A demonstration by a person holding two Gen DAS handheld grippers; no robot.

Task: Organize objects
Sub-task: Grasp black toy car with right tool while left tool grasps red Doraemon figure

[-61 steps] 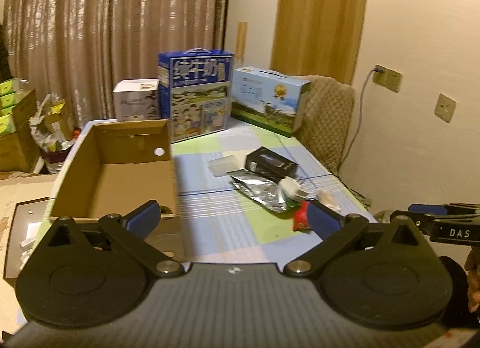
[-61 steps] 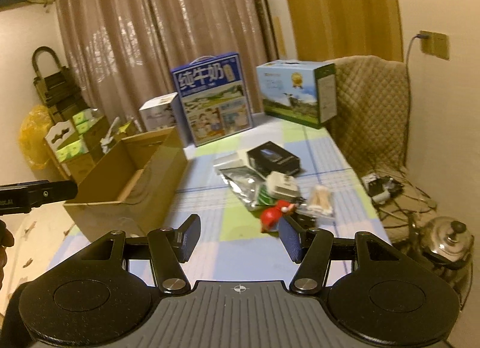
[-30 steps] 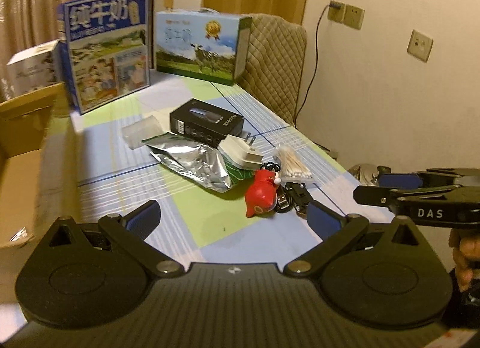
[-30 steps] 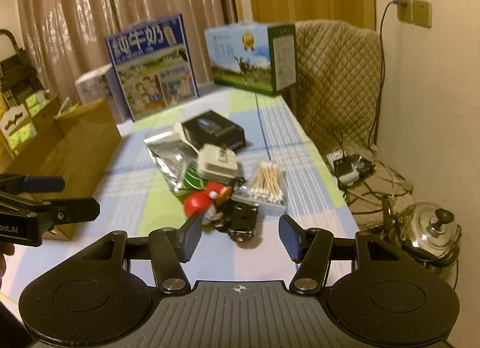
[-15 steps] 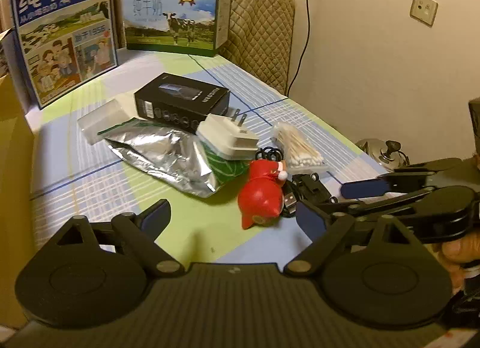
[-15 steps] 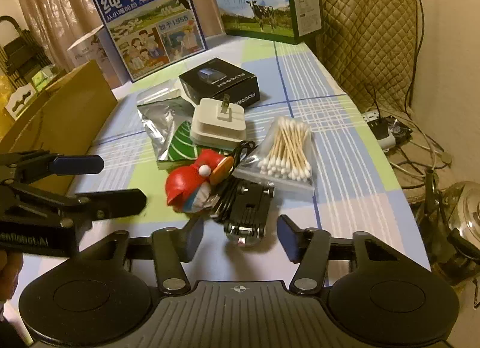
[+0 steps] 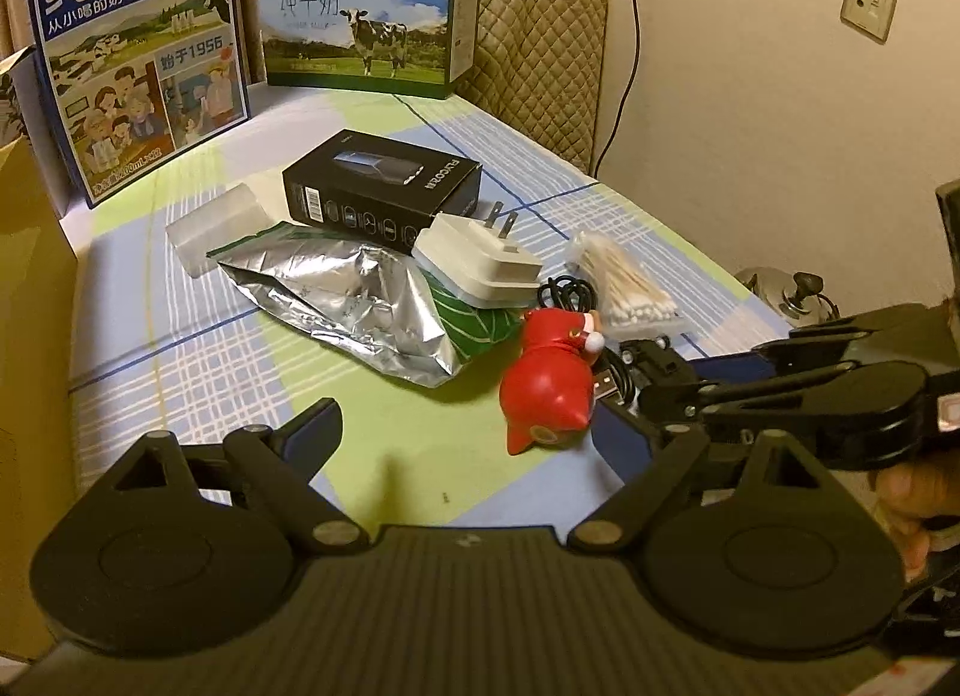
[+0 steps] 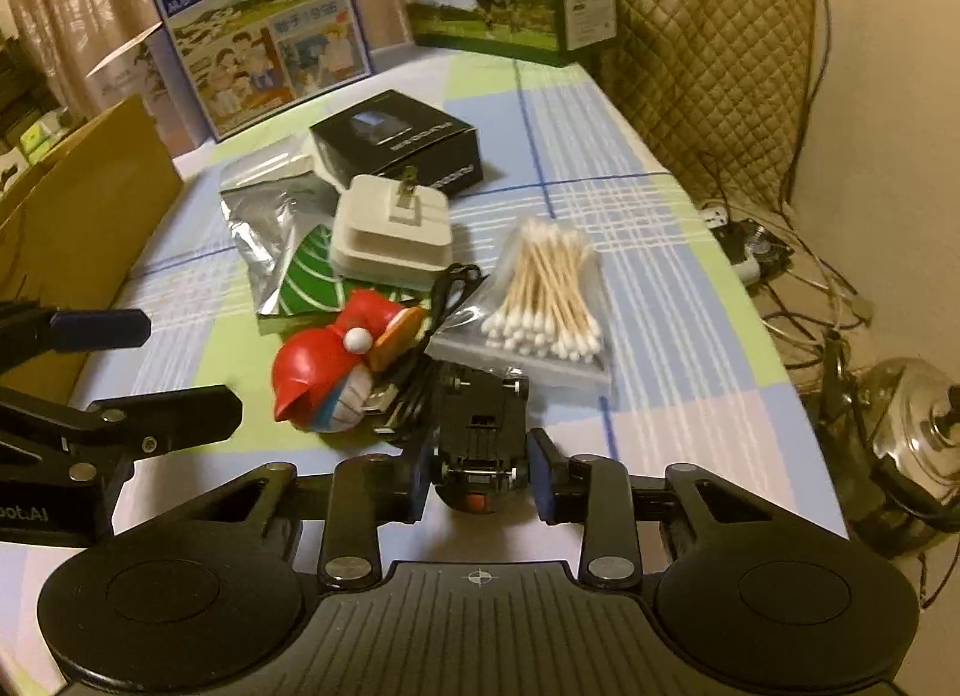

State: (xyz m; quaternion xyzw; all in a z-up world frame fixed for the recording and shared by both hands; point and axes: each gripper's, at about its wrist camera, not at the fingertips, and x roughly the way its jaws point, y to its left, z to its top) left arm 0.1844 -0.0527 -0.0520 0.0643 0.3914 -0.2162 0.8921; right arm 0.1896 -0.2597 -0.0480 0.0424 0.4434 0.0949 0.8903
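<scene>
Blue pads on the right gripper (image 8: 480,483) sit either side of a small black gadget (image 8: 480,432) at the near end of the clutter; whether they're actually squeezing it, can't tell. The left gripper (image 7: 474,432) is spread wide, empty, low over the checked tablecloth (image 7: 198,348), with the red toy (image 7: 549,378) just beyond it. Further out: white plug (image 8: 390,231), bag of cotton swabs (image 8: 549,291), foil pouch (image 7: 354,300), black box (image 7: 384,189). Milk cartons (image 7: 135,54) stand at the far end, cardboard box (image 8: 78,222) on the left, quilted chair (image 8: 708,48) and kettle (image 8: 918,438) right.
</scene>
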